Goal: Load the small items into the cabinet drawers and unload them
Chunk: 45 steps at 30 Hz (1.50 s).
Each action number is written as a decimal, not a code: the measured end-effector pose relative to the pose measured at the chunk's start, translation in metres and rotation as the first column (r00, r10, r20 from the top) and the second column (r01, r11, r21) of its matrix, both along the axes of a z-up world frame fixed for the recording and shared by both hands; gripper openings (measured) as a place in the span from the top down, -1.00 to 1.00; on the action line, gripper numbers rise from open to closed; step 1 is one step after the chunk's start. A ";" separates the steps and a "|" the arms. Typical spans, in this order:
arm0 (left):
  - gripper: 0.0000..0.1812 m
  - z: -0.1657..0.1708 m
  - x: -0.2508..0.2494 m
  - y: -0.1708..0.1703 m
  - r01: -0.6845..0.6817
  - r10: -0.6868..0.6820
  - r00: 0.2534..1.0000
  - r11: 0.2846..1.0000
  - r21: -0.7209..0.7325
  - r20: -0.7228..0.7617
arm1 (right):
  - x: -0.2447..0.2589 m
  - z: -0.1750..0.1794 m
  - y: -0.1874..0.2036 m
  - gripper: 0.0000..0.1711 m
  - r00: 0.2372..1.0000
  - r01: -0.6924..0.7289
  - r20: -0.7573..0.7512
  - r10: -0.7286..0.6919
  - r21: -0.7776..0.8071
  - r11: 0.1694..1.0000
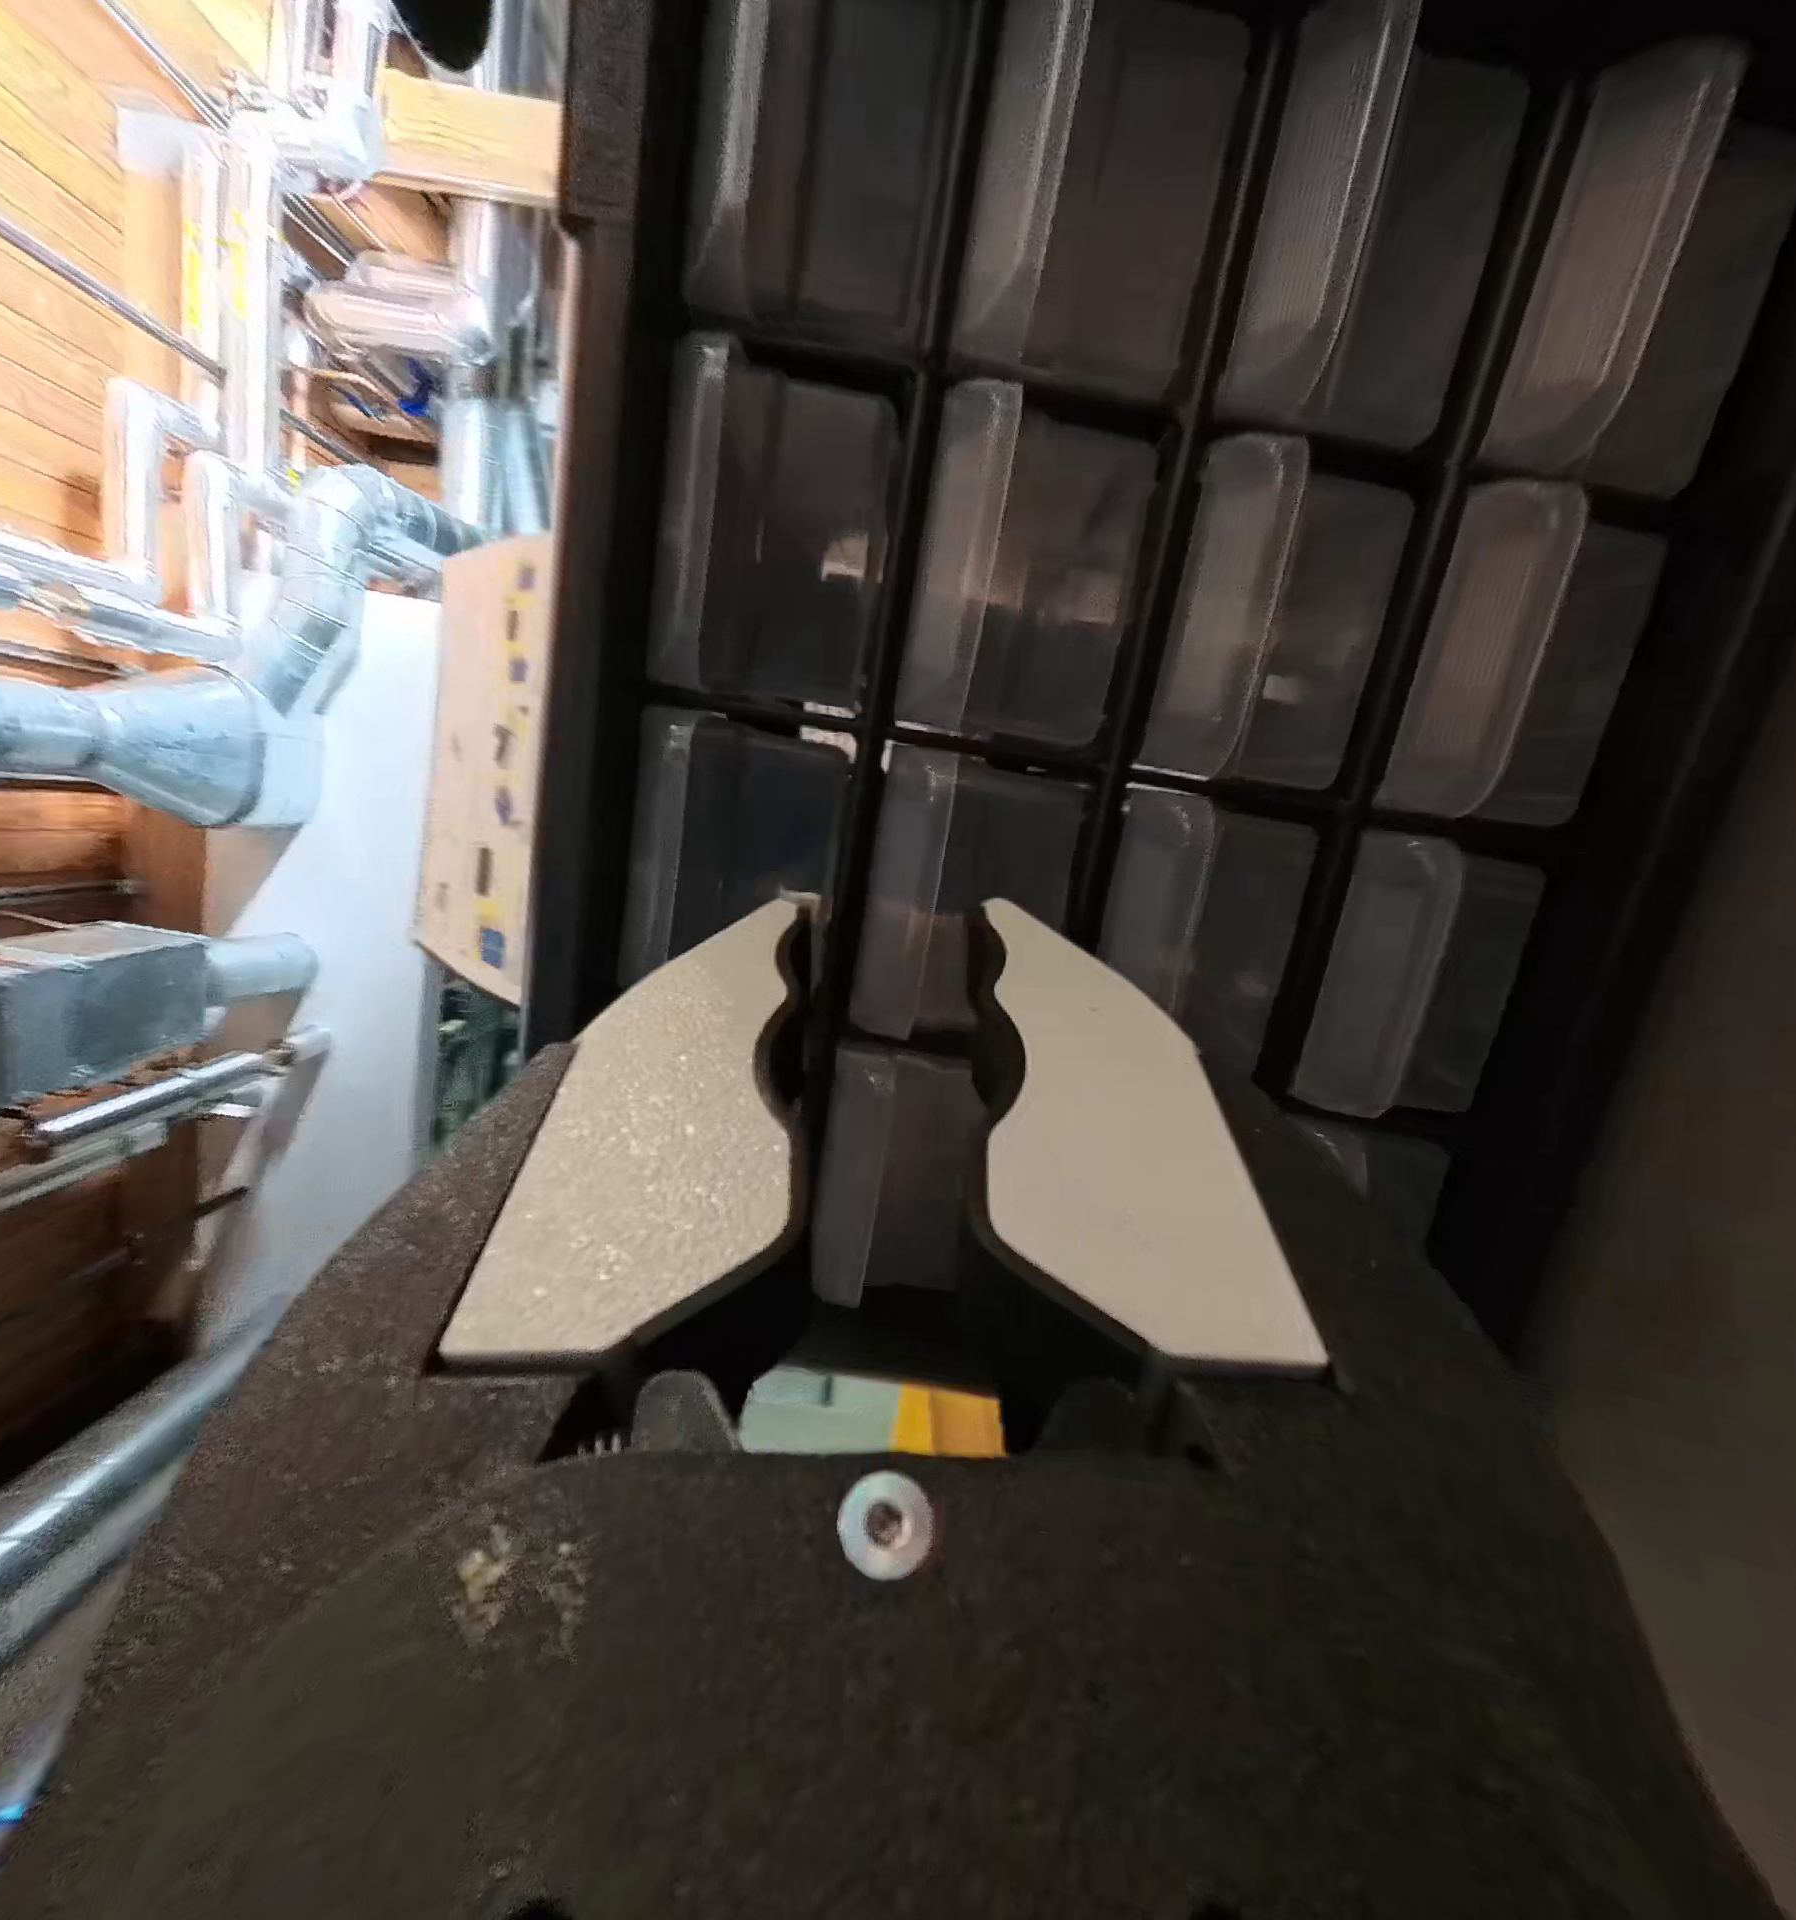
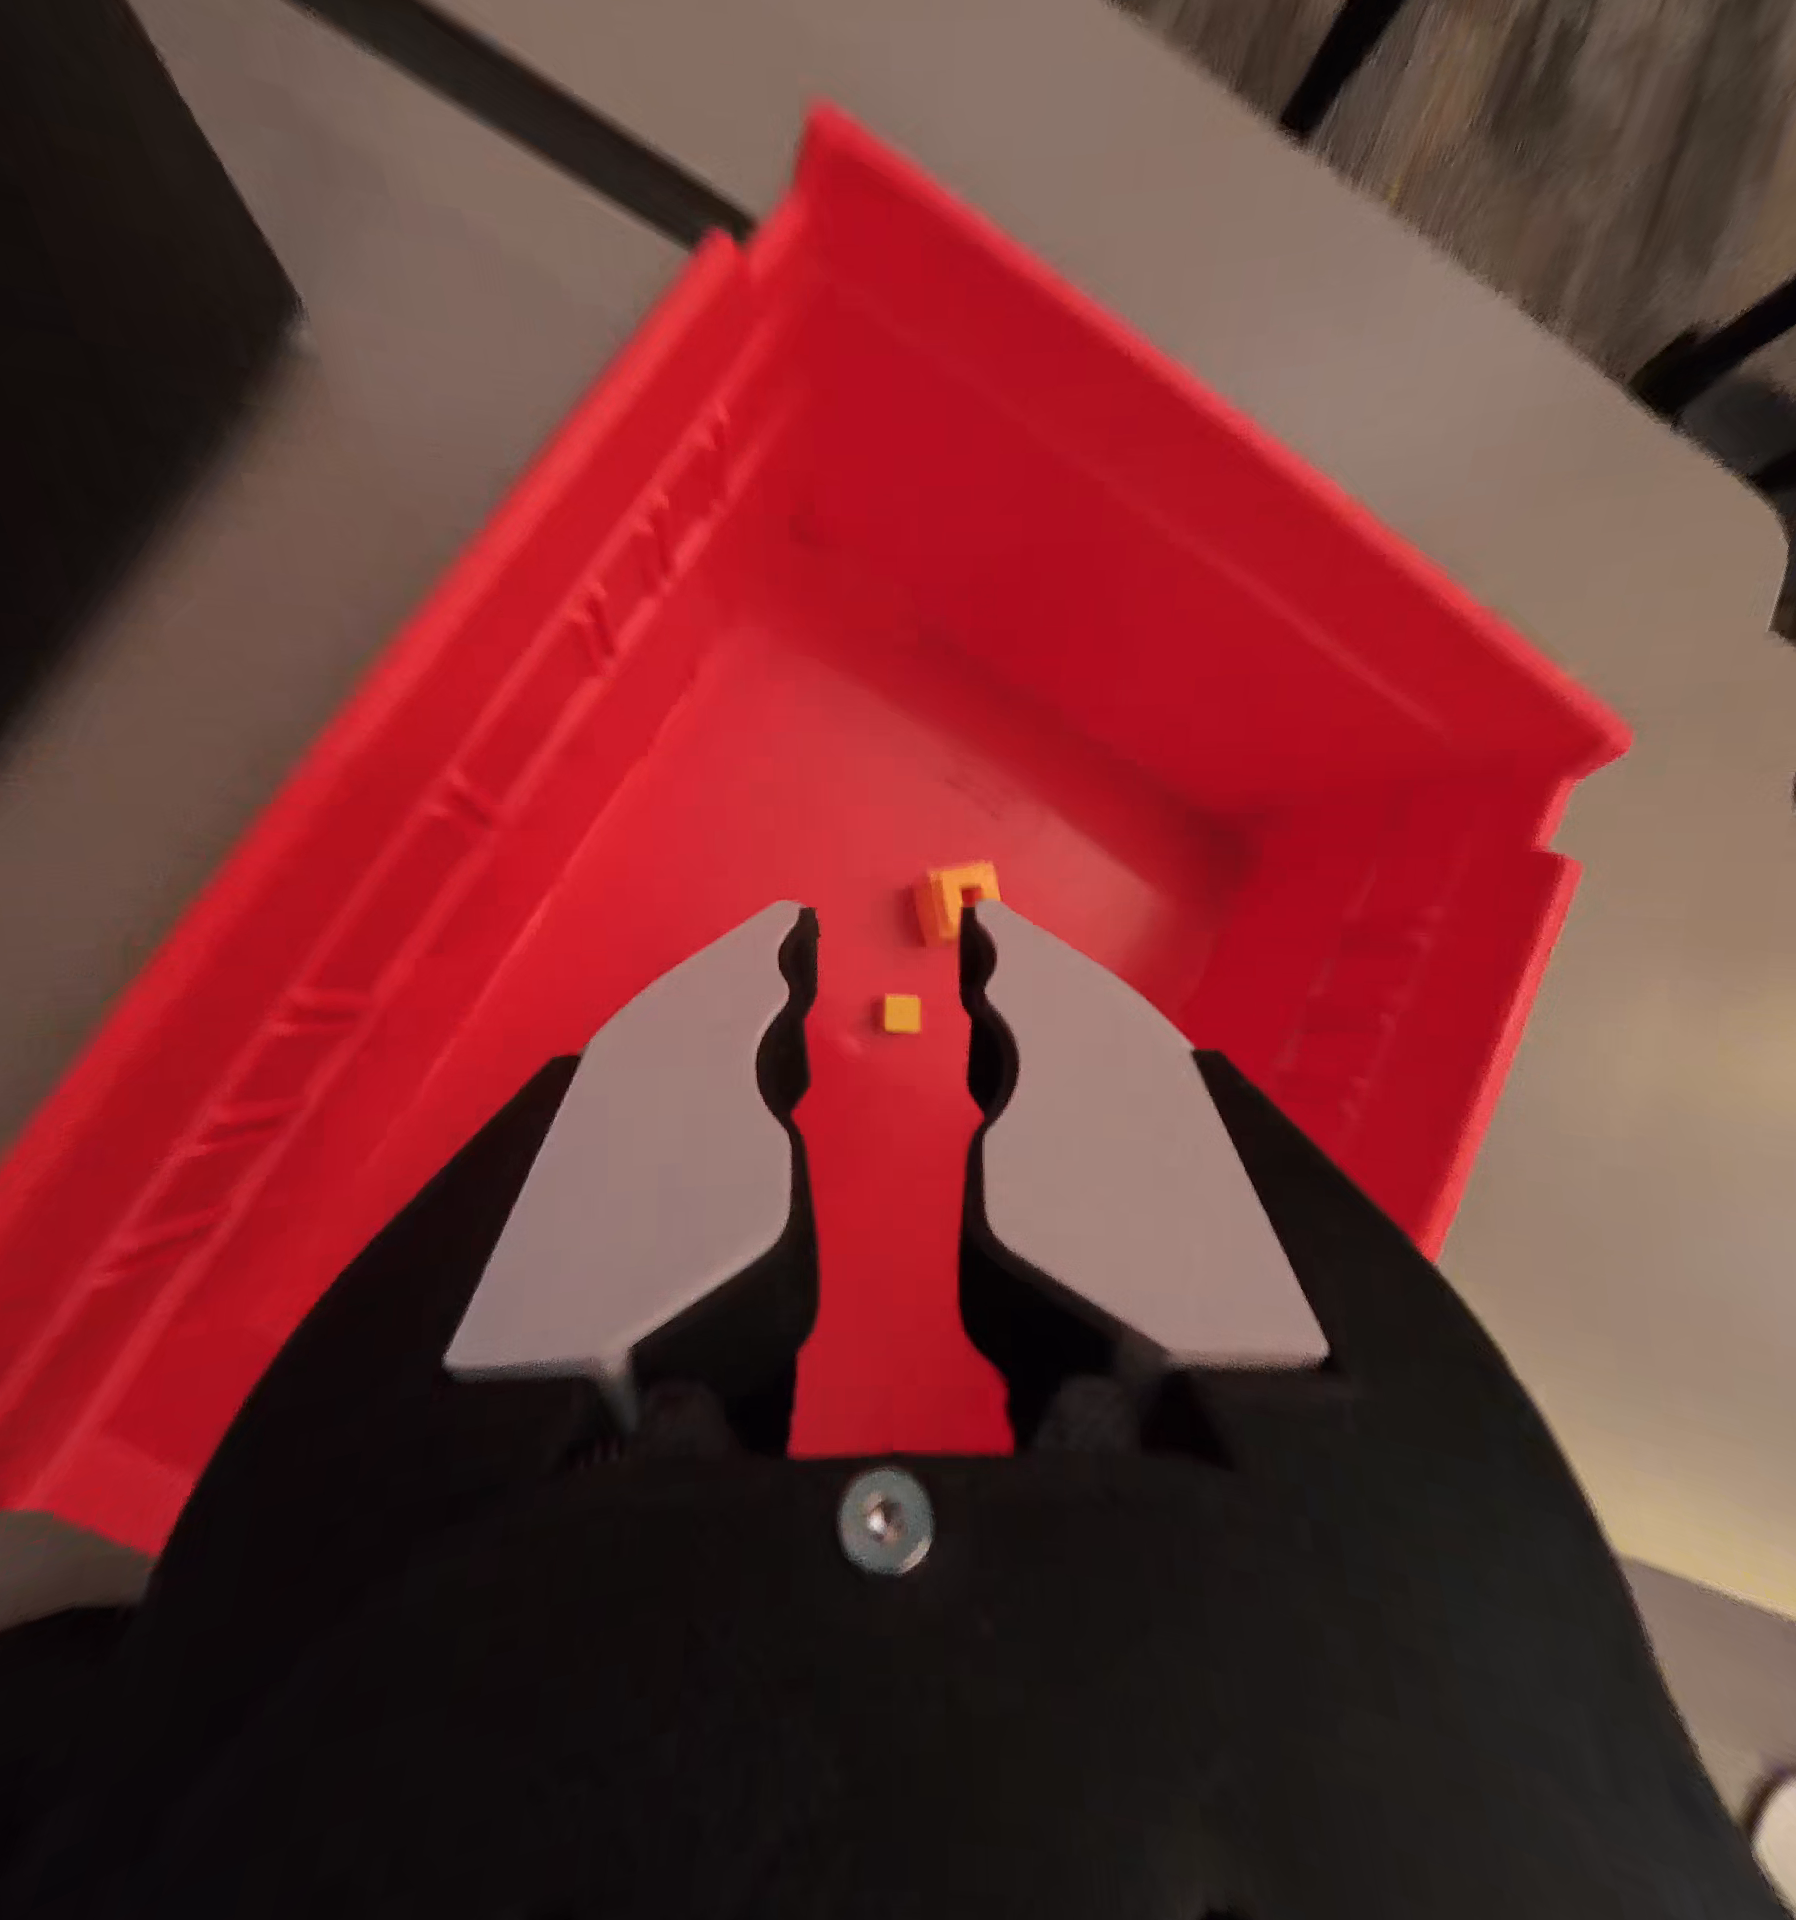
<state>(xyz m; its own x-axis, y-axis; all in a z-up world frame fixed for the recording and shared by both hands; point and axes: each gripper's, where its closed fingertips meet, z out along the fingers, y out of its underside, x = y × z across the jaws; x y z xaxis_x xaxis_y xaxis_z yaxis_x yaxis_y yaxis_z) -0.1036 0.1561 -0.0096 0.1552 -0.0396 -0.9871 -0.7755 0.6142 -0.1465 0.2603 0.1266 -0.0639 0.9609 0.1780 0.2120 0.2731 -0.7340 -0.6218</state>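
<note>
Grey tabletop (image 2: 1496,520) carries my red bin (image 2: 1081,540); right claw (image 2: 889,914) hangs spread over an orange piece (image 2: 941,906), while left claw (image 1: 889,914) gapes at a drawer handle (image 1: 909,935) to pull it.

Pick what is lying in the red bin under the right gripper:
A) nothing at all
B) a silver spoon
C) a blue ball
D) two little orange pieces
D: the right wrist view shows two small orange pieces, one by the fingertip and one nearer, lying on the floor of the red bin below the open right gripper.
</note>
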 end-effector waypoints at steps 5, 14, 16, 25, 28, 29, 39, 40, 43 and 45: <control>0.75 -0.016 -0.016 -0.027 0.070 -0.070 0.998 0.985 -0.160 0.009 | -0.027 0.025 0.016 0.68 0.994 -0.059 0.107 0.032 0.259 0.964; 0.73 -0.033 -0.017 -0.010 0.067 -0.064 0.998 0.984 -0.163 0.025 | -0.043 0.046 0.015 0.69 0.997 0.017 0.063 -0.047 0.410 0.912; 0.73 -0.036 -0.018 -0.009 0.079 -0.073 0.997 0.983 -0.168 0.037 | -0.034 0.047 0.014 0.70 0.995 0.072 0.024 -0.093 0.452 0.889; 0.76 -0.056 -0.021 -0.005 0.066 -0.082 0.992 0.984 -0.166 -0.091 | -0.041 0.058 0.008 0.71 0.999 0.032 -0.004 -0.034 0.496 0.868; 0.77 -0.058 -0.029 -0.001 0.029 -0.051 0.989 0.988 -0.153 -0.139 | -0.036 0.061 0.008 0.72 0.999 0.025 0.024 -0.044 0.524 0.851; 0.80 -0.058 -0.032 0.000 0.021 -0.045 0.986 0.989 -0.145 -0.159 | -0.035 0.059 0.008 0.72 0.999 0.018 0.033 -0.042 0.523 0.852; 0.97 -0.043 -0.058 0.003 -0.003 -0.010 0.998 0.983 -0.183 -0.070 | -0.017 0.066 0.001 0.72 0.999 0.048 -0.010 -0.051 0.584 0.810; 0.98 -0.046 -0.056 0.001 0.015 -0.028 0.998 0.977 -0.213 -0.058 | -0.017 0.067 0.001 0.72 0.999 0.050 -0.021 -0.046 0.589 0.806; 0.96 -0.059 -0.053 0.000 0.023 -0.046 0.996 0.959 -0.283 -0.075 | -0.016 0.068 0.000 0.72 0.999 0.051 -0.028 -0.042 0.600 0.798; 0.92 -0.069 -0.053 0.002 -0.004 -0.033 0.991 0.963 -0.270 -0.132 | -0.018 0.068 0.000 0.72 0.999 0.048 -0.031 -0.036 0.602 0.797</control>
